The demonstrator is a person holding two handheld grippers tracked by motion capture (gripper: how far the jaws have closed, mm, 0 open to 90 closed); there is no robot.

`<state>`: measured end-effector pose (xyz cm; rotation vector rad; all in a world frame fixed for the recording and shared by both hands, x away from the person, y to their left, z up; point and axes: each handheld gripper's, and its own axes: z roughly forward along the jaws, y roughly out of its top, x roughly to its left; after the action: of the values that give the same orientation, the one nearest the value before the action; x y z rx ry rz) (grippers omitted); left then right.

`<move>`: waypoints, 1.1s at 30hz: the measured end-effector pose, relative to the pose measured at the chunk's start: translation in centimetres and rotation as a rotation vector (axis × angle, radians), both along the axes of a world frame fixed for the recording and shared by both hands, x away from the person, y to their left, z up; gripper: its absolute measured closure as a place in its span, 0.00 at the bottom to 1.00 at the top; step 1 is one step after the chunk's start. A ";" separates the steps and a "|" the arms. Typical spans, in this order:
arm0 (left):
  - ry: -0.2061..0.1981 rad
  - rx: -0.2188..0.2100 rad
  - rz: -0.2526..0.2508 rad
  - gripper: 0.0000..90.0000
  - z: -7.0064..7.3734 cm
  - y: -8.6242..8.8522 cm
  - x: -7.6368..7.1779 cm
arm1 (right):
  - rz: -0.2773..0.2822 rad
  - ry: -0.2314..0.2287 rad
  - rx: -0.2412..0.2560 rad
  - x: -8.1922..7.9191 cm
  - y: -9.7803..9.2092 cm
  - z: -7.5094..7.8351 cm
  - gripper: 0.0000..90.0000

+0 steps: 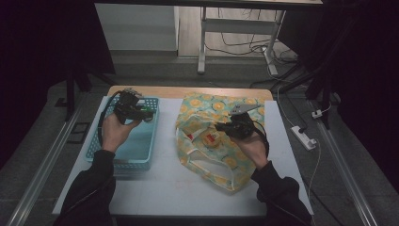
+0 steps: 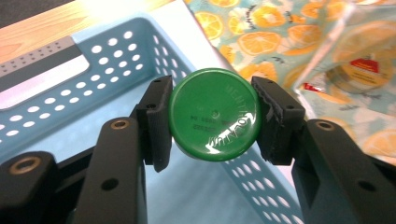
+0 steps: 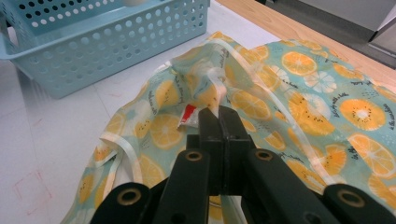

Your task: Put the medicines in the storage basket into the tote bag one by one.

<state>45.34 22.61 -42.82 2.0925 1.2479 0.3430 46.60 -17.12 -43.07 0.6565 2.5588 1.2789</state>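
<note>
Green round cap (image 2: 214, 115) clamped between black jaws, pale blue perforated basket (image 2: 140, 51) beneath, orange-slice-patterned teal bag (image 3: 299, 88) gripped ahead.

— How were the arms placed?
— Both forearms, in dark sleeves, came up from the near edge. The left gripper (image 1: 133, 109) was raised in the left hand (image 1: 115, 131), its jaws spread wide and clamped.
— And the other?
— The right gripper (image 3: 218, 116) had its jaws pressed fully together, the right hand (image 1: 254, 147) angled inward.
</note>
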 end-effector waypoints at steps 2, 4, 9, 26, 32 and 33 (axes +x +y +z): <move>-0.009 -0.005 -0.013 0.58 0.2 -0.2 -0.5 | 0.000 0.000 0.000 0.0 0.0 0.0 1.00; -0.018 -0.010 -0.023 0.58 0.5 -0.4 -0.9 | -0.001 0.001 -0.001 0.0 0.0 0.0 1.00; -0.037 -0.022 -0.054 0.58 1.1 -1.1 -1.9 | -0.001 0.000 0.000 0.0 0.0 0.0 1.00; -0.054 -0.039 -0.197 0.58 1.0 -5.8 -3.8 | -0.003 -0.001 0.003 0.0 -0.1 0.1 1.00; -0.055 -0.046 -0.248 0.58 1.0 -7.8 -3.9 | -0.003 -0.005 0.007 0.0 -0.1 0.2 1.00; -0.054 -0.048 -0.255 0.58 1.0 -8.1 -3.9 | -0.002 -0.004 0.006 0.0 -0.1 0.2 1.00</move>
<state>41.46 14.47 -41.81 2.1542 0.9350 0.2504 46.58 -17.24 -42.89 0.6572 2.5507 1.2869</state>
